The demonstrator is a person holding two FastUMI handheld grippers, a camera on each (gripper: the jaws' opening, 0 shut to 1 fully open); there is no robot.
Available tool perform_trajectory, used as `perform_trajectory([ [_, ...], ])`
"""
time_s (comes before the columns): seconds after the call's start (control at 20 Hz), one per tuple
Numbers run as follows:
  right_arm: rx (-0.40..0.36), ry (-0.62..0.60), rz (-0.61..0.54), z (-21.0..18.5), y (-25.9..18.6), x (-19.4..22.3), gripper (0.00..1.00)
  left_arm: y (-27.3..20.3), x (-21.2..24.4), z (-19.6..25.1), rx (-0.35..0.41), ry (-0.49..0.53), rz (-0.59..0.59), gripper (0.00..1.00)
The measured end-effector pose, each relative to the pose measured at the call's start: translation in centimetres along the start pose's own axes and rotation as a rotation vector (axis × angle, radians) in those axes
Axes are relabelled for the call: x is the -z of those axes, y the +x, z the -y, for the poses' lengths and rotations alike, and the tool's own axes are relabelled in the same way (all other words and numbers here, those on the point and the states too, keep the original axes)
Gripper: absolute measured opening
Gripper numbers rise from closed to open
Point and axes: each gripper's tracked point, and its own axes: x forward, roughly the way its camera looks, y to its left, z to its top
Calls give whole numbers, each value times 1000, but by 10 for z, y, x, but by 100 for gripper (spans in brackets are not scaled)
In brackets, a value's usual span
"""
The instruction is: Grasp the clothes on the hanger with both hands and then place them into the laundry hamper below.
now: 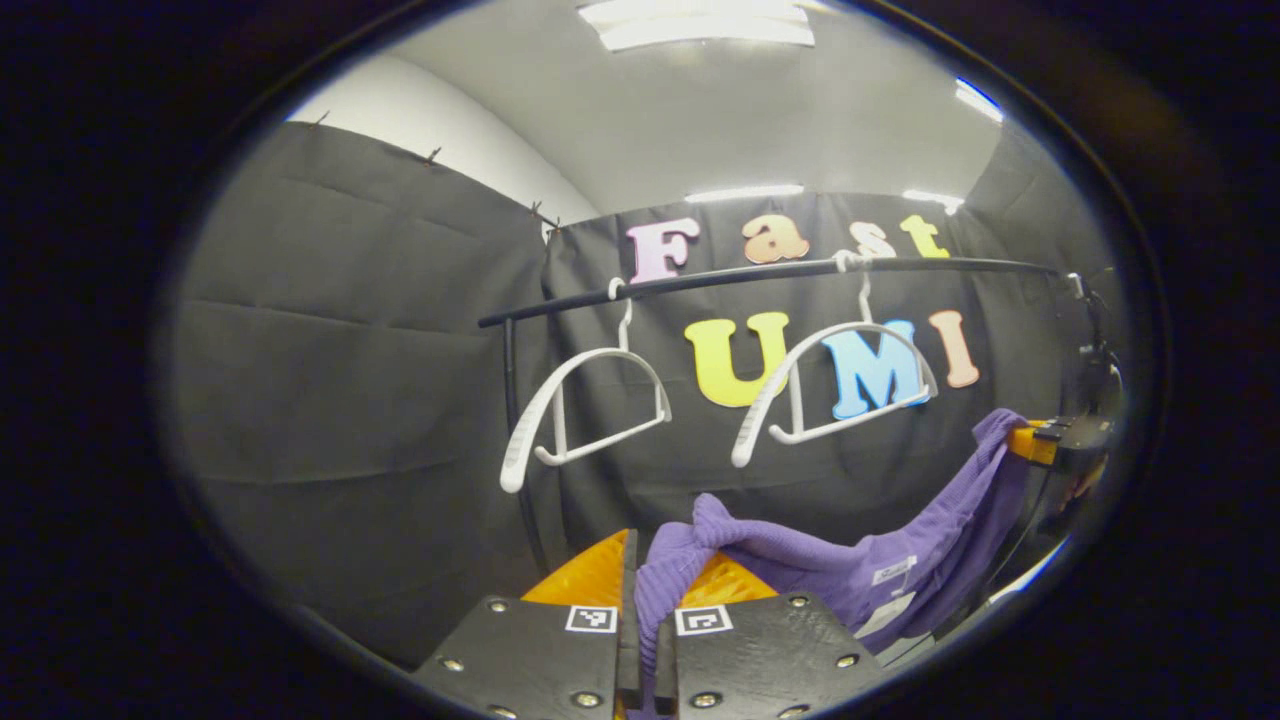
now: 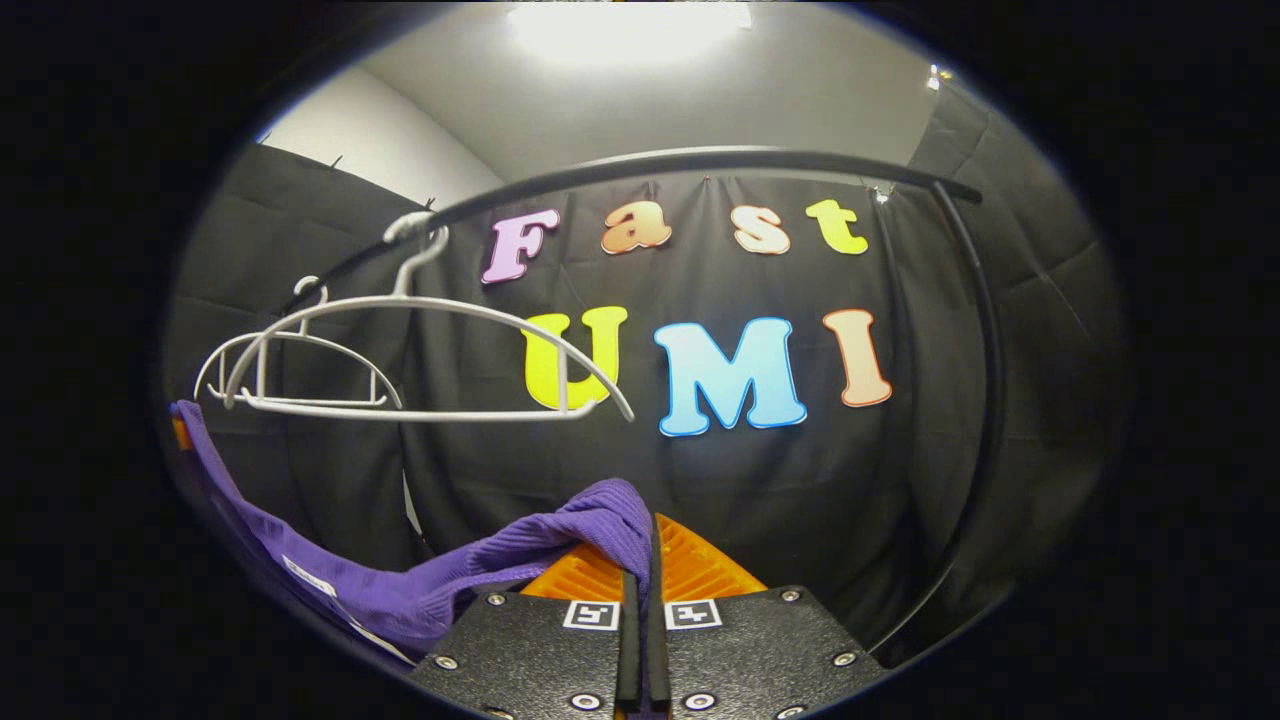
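A purple knitted garment [image 1: 860, 560] hangs stretched between my two grippers, below the rail and off the hangers. My left gripper [image 1: 652, 585] is shut on one end of it, with cloth bunched between the fingers. The other gripper [image 1: 1065, 445] holds the far end at the right edge of the left gripper view. In the right gripper view my right gripper [image 2: 645, 560] is shut on a fold of the purple garment [image 2: 450, 585], which sags away to the left. Two bare white hangers [image 1: 590, 405] [image 1: 840, 385] hang on the black rail [image 1: 760, 272].
The black clothes rail [image 2: 700, 160] arches overhead and bends down into a post [image 2: 985, 400] at the right. Both white hangers [image 2: 400, 350] sit at the left in the right gripper view. Black cloth wall lies behind; ceiling lights are above.
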Motion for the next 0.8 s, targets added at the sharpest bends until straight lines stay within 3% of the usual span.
perform_trajectory([
  [0.4,-34,10,41,-52,-89,-39,2,-56,-35,18,137,-47,76,6],
  [0.8,-77,37,6,-108,-149,-29,2,-94,-26,52,261,-91,77,6],
])
